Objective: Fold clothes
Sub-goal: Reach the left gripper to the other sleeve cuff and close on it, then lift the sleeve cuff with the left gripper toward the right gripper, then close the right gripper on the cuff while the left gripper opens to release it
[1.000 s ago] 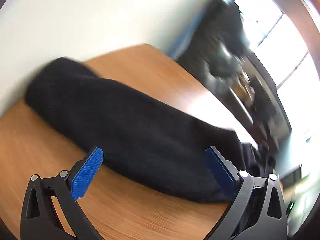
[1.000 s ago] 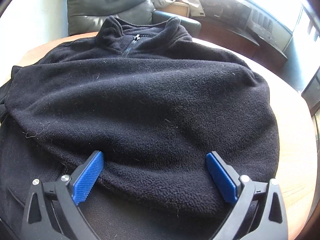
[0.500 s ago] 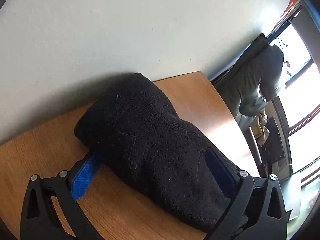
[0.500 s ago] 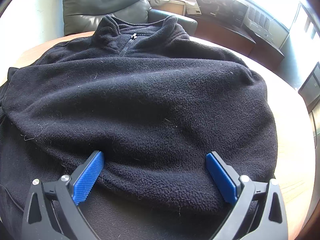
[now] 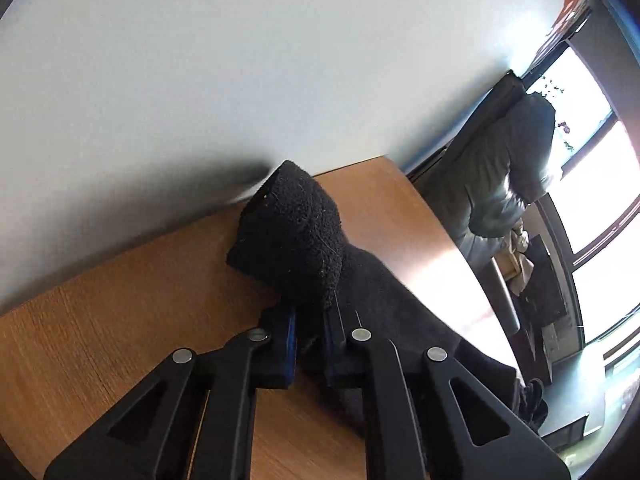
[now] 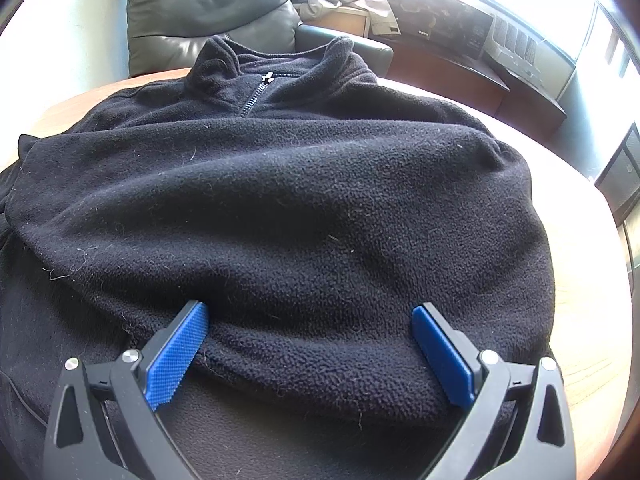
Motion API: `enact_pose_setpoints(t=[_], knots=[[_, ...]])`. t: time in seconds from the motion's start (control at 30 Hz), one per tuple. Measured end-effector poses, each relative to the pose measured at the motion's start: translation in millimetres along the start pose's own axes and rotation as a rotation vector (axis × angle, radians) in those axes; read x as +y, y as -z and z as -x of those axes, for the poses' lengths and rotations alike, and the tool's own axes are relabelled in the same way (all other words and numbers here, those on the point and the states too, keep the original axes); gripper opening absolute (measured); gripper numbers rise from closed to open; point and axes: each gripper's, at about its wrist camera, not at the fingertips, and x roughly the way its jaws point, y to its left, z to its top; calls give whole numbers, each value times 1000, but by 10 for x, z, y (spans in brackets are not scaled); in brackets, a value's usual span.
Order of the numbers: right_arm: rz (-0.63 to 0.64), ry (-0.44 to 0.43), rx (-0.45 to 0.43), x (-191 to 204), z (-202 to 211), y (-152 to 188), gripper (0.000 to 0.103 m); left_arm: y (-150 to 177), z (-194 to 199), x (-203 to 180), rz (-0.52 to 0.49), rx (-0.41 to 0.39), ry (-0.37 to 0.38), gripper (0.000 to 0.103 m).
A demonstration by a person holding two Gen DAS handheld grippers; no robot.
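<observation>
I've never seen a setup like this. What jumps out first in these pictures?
A big black fleece pullover sprawls over the round wooden table, collar and zipper toward the grey leather armchair. The left claw is pinched shut on its sleeve; the right claw gapes open over the fleece.

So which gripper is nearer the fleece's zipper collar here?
Right. The right gripper hovers open over the black fleece body, facing the zipper collar. The left gripper is shut on a sleeve end; no collar in its view.
</observation>
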Motion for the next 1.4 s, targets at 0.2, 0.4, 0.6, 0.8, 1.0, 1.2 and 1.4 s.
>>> enact_pose_setpoints(t=[0.2,0.4,0.6,0.8,1.0,1.2,1.4], knots=[[7,-14,-10,-104,-231,62,103,-51,413,-712,-94,-79,165,8],[24,-45,-28,-164,-171,130,103,655,682,-2113,-279,-31,366,7],[43,-149,-129,-227,173,217,103,1626,836,-3696,-490,55,563,7],[28,-325,-255,-503,617,231,103,2809,807,-4768,-609,178,668,7],[-146,-570,-337,-1198,966,198,103,3892,508,-5189,-688,293,635,7],[-349,-655,-252,-1723,710,163,103,4617,100,-5150,-734,383,545,7],[-417,-703,-195,-1728,436,4,103,4845,132,-5182,-862,329,508,7]])
